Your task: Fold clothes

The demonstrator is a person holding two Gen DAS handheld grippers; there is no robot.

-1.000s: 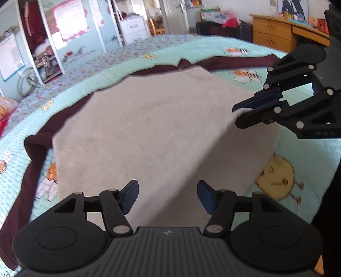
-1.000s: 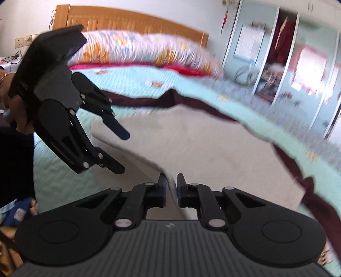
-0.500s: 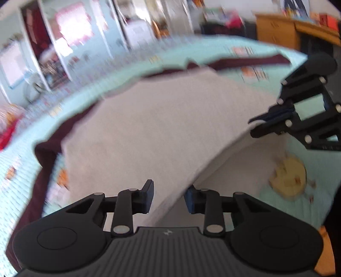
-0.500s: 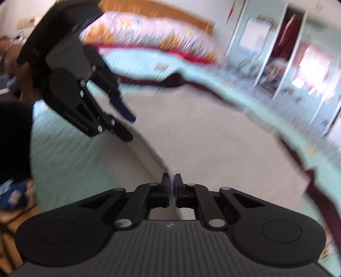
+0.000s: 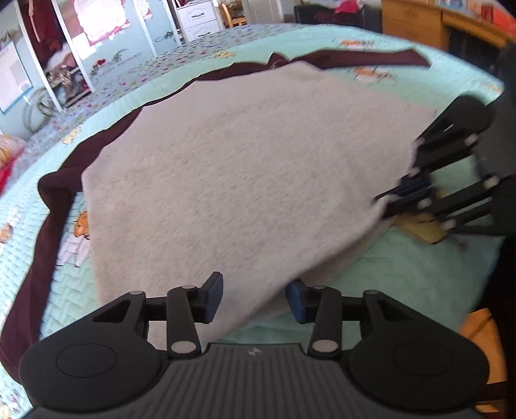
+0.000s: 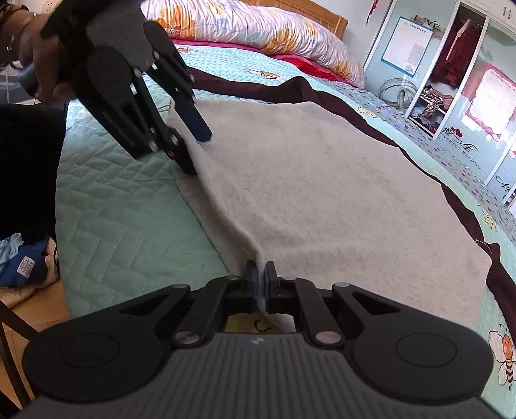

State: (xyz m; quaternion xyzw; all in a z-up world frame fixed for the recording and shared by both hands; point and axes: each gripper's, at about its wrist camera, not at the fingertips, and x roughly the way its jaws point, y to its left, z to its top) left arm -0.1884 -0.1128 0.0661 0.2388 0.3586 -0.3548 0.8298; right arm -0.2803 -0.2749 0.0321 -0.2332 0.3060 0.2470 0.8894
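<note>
Garment: grey, spread on bed
Left gripper: fingers apart, straddling its near edge
Right gripper: clamped on its corner

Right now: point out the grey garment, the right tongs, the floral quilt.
grey garment (image 5: 245, 167), left wrist view, middle of its fleece panel
right tongs (image 6: 261, 285), right wrist view, between the tips pinching the fabric edge
floral quilt (image 6: 258, 29), right wrist view, its top surface

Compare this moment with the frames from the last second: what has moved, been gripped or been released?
The left gripper narrowed around the near edge of the grey garment half a second ago, then reopened; it now straddles the edge unclamped. The lifted grey flap has sunk closer to the bed. The right gripper stayed shut on the garment's corner, and the dark maroon sleeves lie as before.
</note>
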